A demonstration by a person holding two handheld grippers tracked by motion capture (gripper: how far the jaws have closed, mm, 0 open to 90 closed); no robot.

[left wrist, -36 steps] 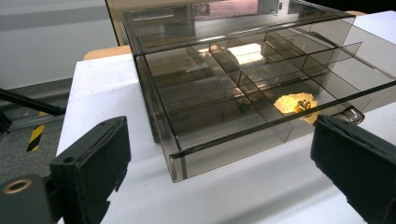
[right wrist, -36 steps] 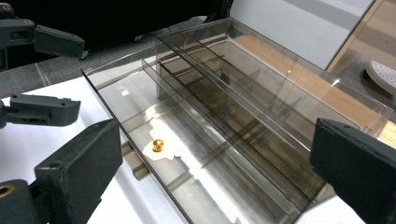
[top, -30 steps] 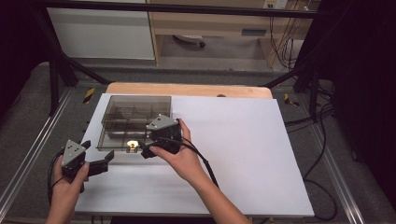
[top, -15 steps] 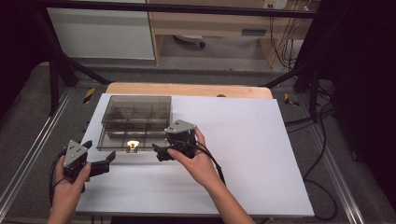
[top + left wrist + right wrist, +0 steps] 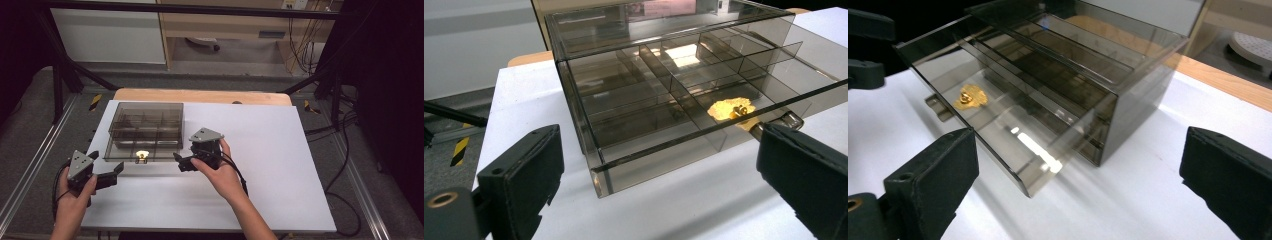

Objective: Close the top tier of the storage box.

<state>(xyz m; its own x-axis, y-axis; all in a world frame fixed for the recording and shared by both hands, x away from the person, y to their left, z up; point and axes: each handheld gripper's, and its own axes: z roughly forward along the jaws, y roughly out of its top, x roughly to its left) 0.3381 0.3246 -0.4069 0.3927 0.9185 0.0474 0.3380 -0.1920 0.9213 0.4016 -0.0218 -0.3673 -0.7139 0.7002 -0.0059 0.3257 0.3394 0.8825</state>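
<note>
A smoked clear box point(image 5: 145, 120) stands at the back left of the white table top point(image 5: 280, 165), its divided drawer point(image 5: 674, 100) pulled out toward me. A small gold piece point(image 5: 142, 155) lies in a front compartment of the drawer; it is the same gold piece point(image 5: 730, 107) behind the drawer's front wall and the gold piece point(image 5: 968, 96) seen from the right. My left gripper point(image 5: 107, 170) is open at the drawer's front left corner, holding nothing. My right gripper point(image 5: 182, 161) is open just off the drawer's right front corner, also with nothing in it.
A drawer handle point(image 5: 792, 120) sticks out at the drawer's front. A wooden board edge point(image 5: 200, 95) runs behind the white top. The left gripper's black jaws point(image 5: 863, 50) lie beyond the box in the right gripper view. Metal rails point(image 5: 30, 170) flank the table.
My right gripper has drawn back to the right, away from the front of the drawer. The left gripper and the drawer have hardly moved.
</note>
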